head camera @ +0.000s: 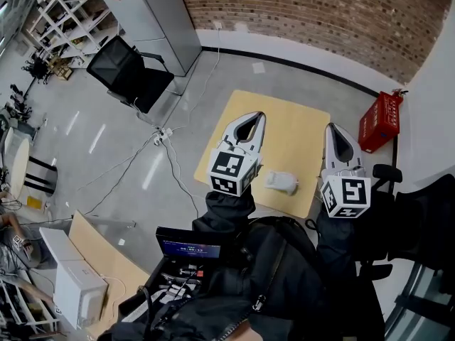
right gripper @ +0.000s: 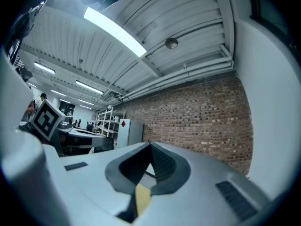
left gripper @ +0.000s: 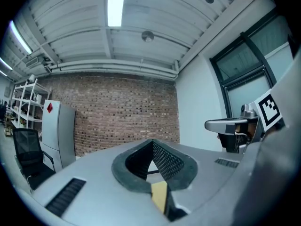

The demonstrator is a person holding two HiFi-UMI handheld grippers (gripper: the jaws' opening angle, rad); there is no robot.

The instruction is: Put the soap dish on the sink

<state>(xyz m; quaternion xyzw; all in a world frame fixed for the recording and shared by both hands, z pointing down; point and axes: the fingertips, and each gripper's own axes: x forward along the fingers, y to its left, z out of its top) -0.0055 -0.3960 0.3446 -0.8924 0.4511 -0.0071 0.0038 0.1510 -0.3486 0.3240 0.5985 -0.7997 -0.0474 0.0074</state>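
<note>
A small white soap dish (head camera: pixel 281 182) lies on the light wooden table (head camera: pixel 291 130), near its front edge. No sink shows in any view. My left gripper (head camera: pixel 253 116) is held level above the table, left of the dish, jaws shut and empty. My right gripper (head camera: pixel 333 128) hovers to the right of the dish, also shut with nothing in it. In the left gripper view the left gripper (left gripper: pixel 152 141) points at a brick wall, fingertips meeting. The right gripper (right gripper: pixel 151 145) looks the same in its own view. The dish is hidden in both gripper views.
A red basket (head camera: pixel 381 121) stands on the floor right of the table. A black office chair (head camera: pixel 129 71) and a grey cabinet (head camera: pixel 158 18) are at the back left. Cables and a power strip (head camera: pixel 162 135) lie on the floor. An open case with a screen (head camera: pixel 188 251) sits by the person.
</note>
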